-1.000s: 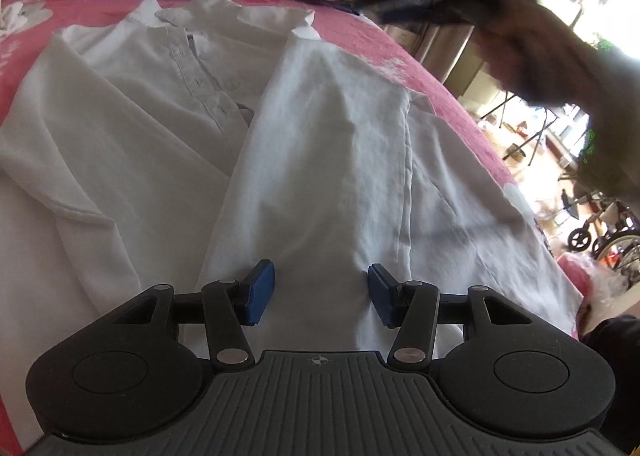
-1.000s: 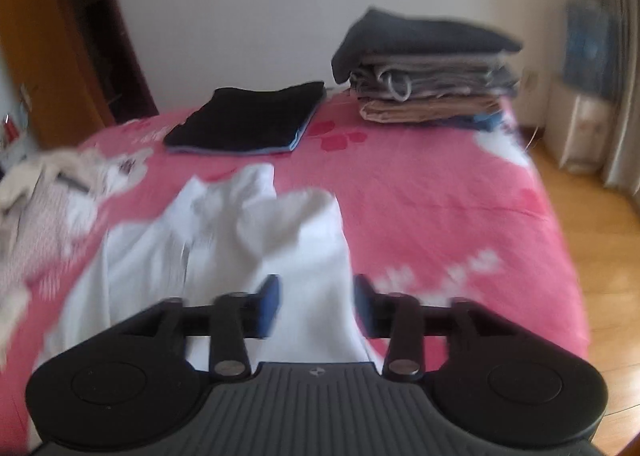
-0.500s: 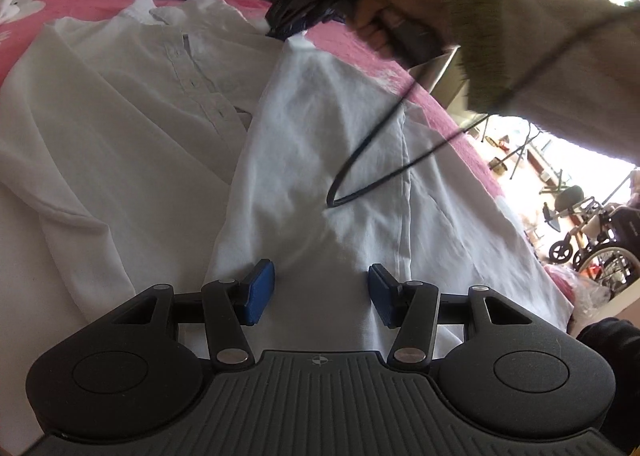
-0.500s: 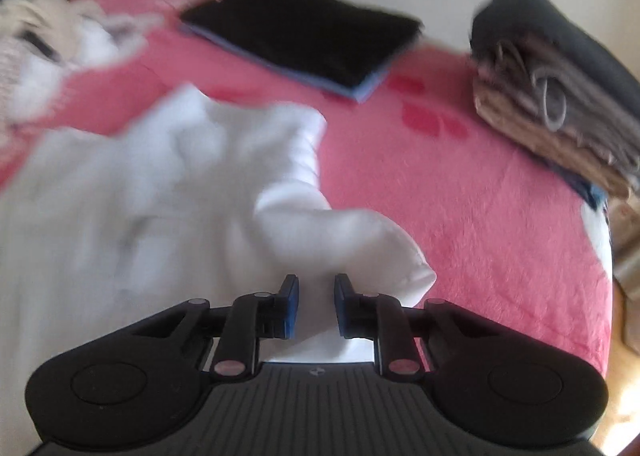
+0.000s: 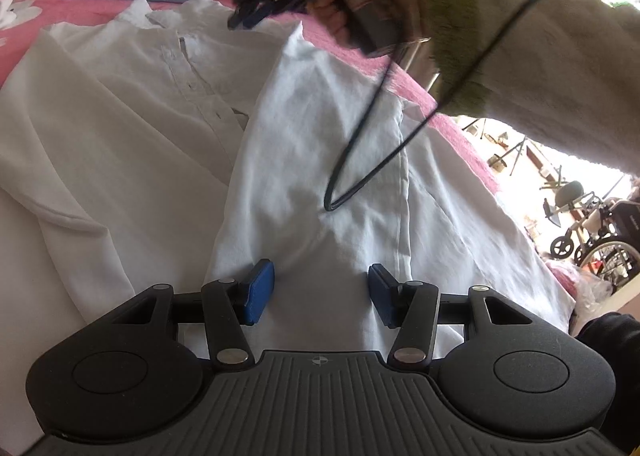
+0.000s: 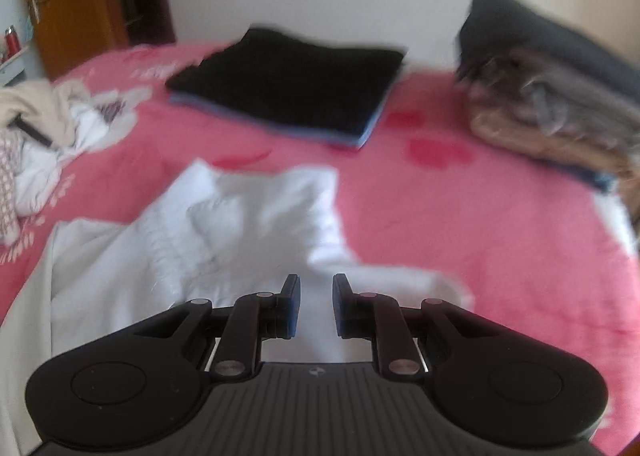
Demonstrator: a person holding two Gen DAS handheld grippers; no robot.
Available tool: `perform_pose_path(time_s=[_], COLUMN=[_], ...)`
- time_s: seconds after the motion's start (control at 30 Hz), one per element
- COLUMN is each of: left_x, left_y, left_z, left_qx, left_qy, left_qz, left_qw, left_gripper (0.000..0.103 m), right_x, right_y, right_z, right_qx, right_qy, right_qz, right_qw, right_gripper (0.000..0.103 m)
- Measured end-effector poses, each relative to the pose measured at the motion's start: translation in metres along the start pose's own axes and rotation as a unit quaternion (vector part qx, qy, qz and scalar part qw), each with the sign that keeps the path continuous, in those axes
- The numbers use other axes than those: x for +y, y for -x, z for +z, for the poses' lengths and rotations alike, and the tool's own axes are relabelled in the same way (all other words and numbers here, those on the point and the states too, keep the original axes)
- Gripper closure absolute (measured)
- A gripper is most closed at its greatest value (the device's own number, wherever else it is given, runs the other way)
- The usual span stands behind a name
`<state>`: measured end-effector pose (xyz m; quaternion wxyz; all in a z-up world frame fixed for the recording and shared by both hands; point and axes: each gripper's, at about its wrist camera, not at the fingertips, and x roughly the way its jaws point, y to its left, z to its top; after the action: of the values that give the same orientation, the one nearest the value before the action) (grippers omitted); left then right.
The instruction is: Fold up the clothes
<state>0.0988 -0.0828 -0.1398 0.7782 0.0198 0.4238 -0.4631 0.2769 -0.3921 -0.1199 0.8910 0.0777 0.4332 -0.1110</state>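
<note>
A white button-up shirt (image 5: 160, 116) lies face up on the pink bed (image 6: 480, 216), its right side folded over the front. My left gripper (image 5: 322, 288) hovers low over the folded panel near the hem, open, its blue pads wide apart and nothing pinched between them. A hand (image 5: 348, 4) in a cream sleeve holds my right gripper (image 5: 250, 16) down at the collar and shoulder end. In the right wrist view the right gripper (image 6: 316, 304) stands just over the shirt (image 6: 240, 224), with its jaws drawn to a narrow gap. White cloth shows through that gap.
A black cable (image 5: 360, 160) loops down onto the shirt. A folded black garment (image 6: 296, 84) and a stack of folded clothes (image 6: 552, 96) sit at the far end of the bed. Unfolded laundry (image 6: 40, 136) lies at the left edge. A wheelchair (image 5: 600, 232) stands beyond the bed.
My right gripper swung in and came down over the shirt's shoulder, and its jaws narrowed. The left gripper stayed where it was, still open.
</note>
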Motion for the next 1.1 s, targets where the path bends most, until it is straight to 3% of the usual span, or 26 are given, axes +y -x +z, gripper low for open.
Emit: perform_pose_path(time_s=[0.1, 0.2, 0.4, 0.6, 0.7, 1.1], left_x=[0.000, -0.001, -0.003, -0.002, -0.001, -0.002], left_y=[0.000, 0.000, 0.001, 0.003, 0.003, 0.011], left_z=[0.001, 0.000, -0.002, -0.006, -0.006, -0.004], left_qx=[-0.001, -0.003, -0.005, -0.013, -0.015, -0.022], left_qy=[0.003, 0.004, -0.003, 0.000, 0.004, 0.011], left_qz=[0.001, 0.001, 0.005, 0.004, 0.003, 0.027], left_qw=[1.0000, 1.0000, 1.0000, 0.9999, 0.9999, 0.9993], left_gripper=[0.051, 0.051, 0.051, 0.051, 0.051, 0.051], right_x=[-0.016, -0.033, -0.017, -0.017, -0.016, -0.052], right_y=[-0.024, -0.014, 0.001, -0.051, -0.055, 0.032], right_z=[0.001, 0.004, 0.018, 0.033, 0.033, 0.029], right_qx=[0.013, -0.013, -0.039, 0.005, 0.000, -0.054], right_qy=[-0.042, -0.099, -0.073, -0.102, -0.101, -0.087], right_qz=[-0.048, -0.012, 0.037, 0.031, 0.024, 0.008], right_qw=[0.998, 0.995, 0.996, 0.994, 0.995, 0.995], right_gripper=[0.085, 0.084, 0.083, 0.083, 0.083, 0.082])
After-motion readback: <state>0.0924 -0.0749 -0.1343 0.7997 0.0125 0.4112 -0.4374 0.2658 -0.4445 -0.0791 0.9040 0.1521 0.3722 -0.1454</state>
